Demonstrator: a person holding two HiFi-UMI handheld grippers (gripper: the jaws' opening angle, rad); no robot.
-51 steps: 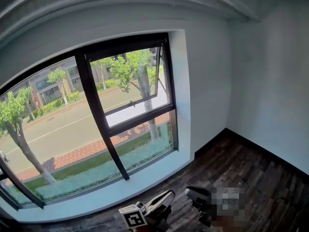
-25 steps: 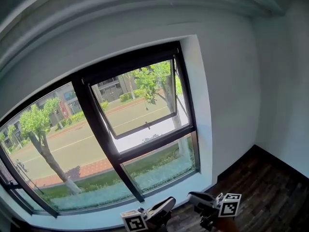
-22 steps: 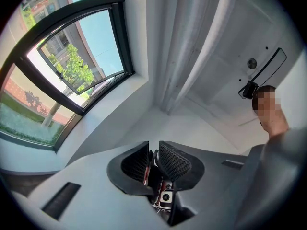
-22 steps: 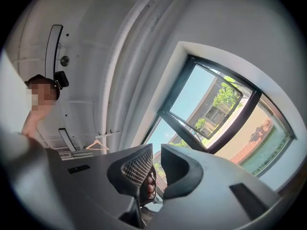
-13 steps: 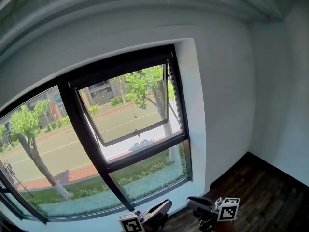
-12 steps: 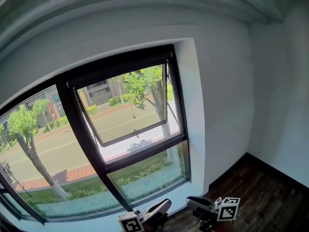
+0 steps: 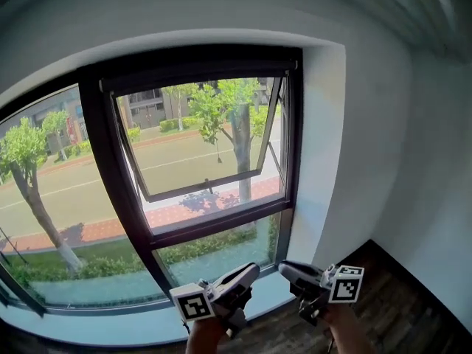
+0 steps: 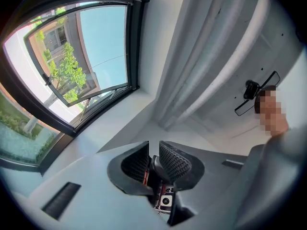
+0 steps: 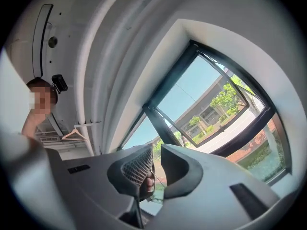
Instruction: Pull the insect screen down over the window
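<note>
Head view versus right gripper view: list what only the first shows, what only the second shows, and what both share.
Only the head view: the left claw, the marker cubes on both tools, and the dark wood floor.
Only the right gripper view: a clothes hanger, the ceiling overhead, and the person's head camera.
Both: the black window frame, its tilted-open sash, street trees outside, and the right claw, jaws apart with nothing gripped.
</note>
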